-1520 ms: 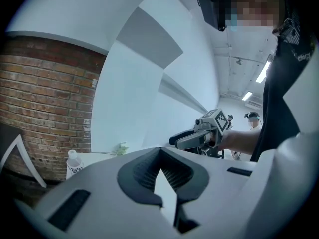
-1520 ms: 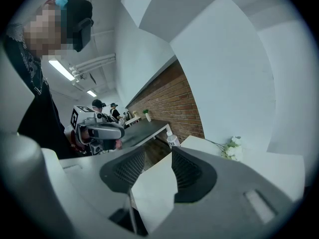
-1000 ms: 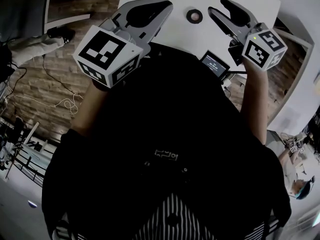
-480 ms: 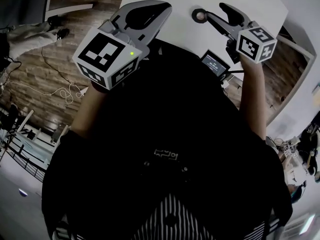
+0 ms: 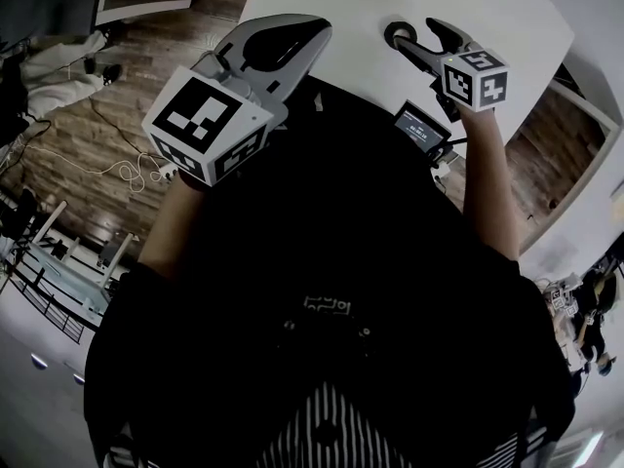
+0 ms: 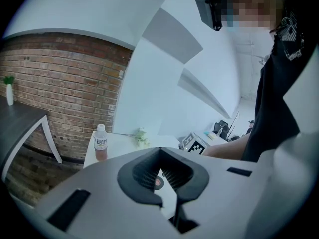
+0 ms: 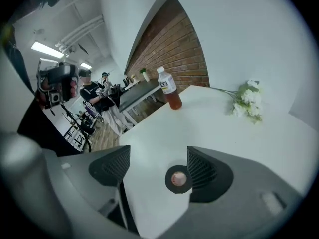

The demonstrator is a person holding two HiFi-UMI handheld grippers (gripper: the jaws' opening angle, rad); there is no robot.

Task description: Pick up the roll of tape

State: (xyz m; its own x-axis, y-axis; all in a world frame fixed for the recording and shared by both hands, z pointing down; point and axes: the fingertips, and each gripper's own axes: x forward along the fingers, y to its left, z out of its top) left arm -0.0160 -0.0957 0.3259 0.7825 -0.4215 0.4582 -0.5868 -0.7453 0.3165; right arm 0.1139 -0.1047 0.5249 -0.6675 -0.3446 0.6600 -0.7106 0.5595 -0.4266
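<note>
The roll of tape (image 7: pixel 178 179), a small dark ring with a pale core, lies flat on the white table (image 7: pixel 214 128). My right gripper (image 7: pixel 158 172) stands open around it; its jaws have just been opening. The roll sits close to the right pad (image 7: pixel 202 169) and well apart from the left one. In the head view the same gripper (image 5: pixel 415 35) reaches down over the tape (image 5: pixel 398 34). My left gripper (image 5: pixel 308 47) hovers at the table's near edge, shut with nothing in it. Through the oval gap of that gripper (image 6: pixel 169 203) the tape (image 6: pixel 158 182) shows far off.
A bottle of orange liquid (image 7: pixel 169 94) and a sprig of white flowers (image 7: pixel 248 99) stand at the table's far side. A small device with a screen (image 5: pixel 419 125) hangs near my right forearm. Beyond the table are a wooden floor, a dark desk (image 7: pixel 142 92) and people.
My right gripper has come down toward the table and its jaws have spread, so the tape now lies between them. The left gripper has shifted only slightly.
</note>
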